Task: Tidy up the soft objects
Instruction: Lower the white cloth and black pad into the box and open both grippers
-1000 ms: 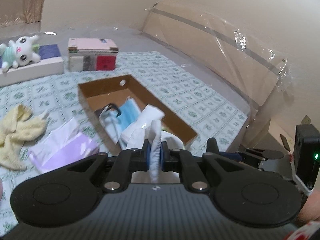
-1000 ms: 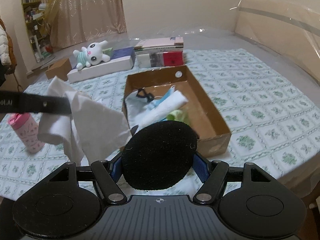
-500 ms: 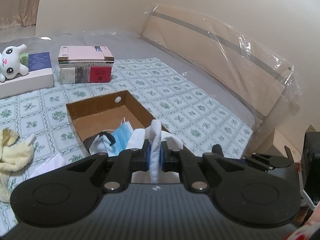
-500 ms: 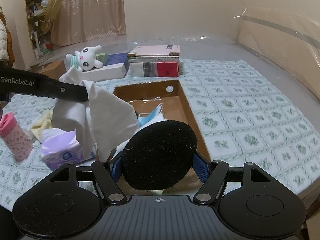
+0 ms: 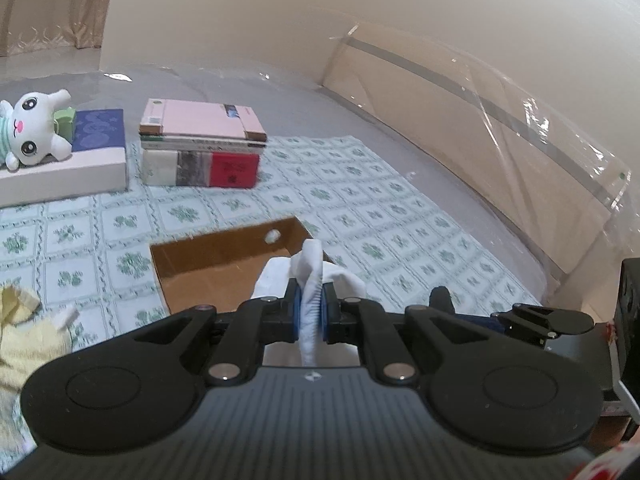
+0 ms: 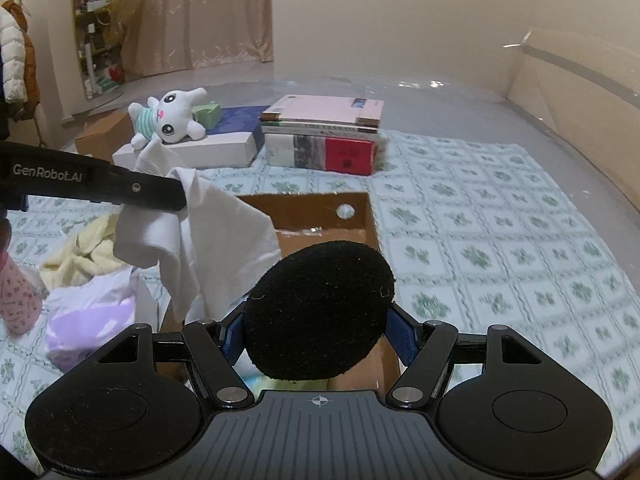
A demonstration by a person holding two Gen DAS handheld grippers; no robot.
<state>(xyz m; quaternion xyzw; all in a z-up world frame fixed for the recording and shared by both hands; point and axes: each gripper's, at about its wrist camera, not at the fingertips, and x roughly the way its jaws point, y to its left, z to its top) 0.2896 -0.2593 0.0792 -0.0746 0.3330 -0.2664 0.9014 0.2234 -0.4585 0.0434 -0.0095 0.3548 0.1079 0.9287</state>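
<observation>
My left gripper point(image 5: 310, 312) is shut on a white cloth point(image 5: 310, 276) that sticks up between its blue pads. Seen from the right wrist view, the left gripper point(image 6: 176, 200) comes in from the left, with the white cloth point(image 6: 208, 240) hanging over the near left corner of the open cardboard box point(image 6: 304, 208). My right gripper point(image 6: 318, 336) is shut on a black fuzzy oval pad point(image 6: 320, 312), held above the box's near end. In the left wrist view the cardboard box point(image 5: 216, 264) lies just beyond the fingers, with most of its inside hidden.
A stack of books point(image 6: 324, 140) and a white plush toy point(image 6: 168, 116) on a flat white box lie behind the cardboard box. A yellow towel point(image 6: 88, 256), a purple tissue pack point(image 6: 88, 320) and a pink bottle point(image 6: 16, 300) sit left. A plastic-wrapped headboard point(image 5: 480, 120) runs along the right.
Both grippers have travelled along the bed toward the books, keeping their loads. The box now sits lower and closer under them, and its contents have slipped out of sight.
</observation>
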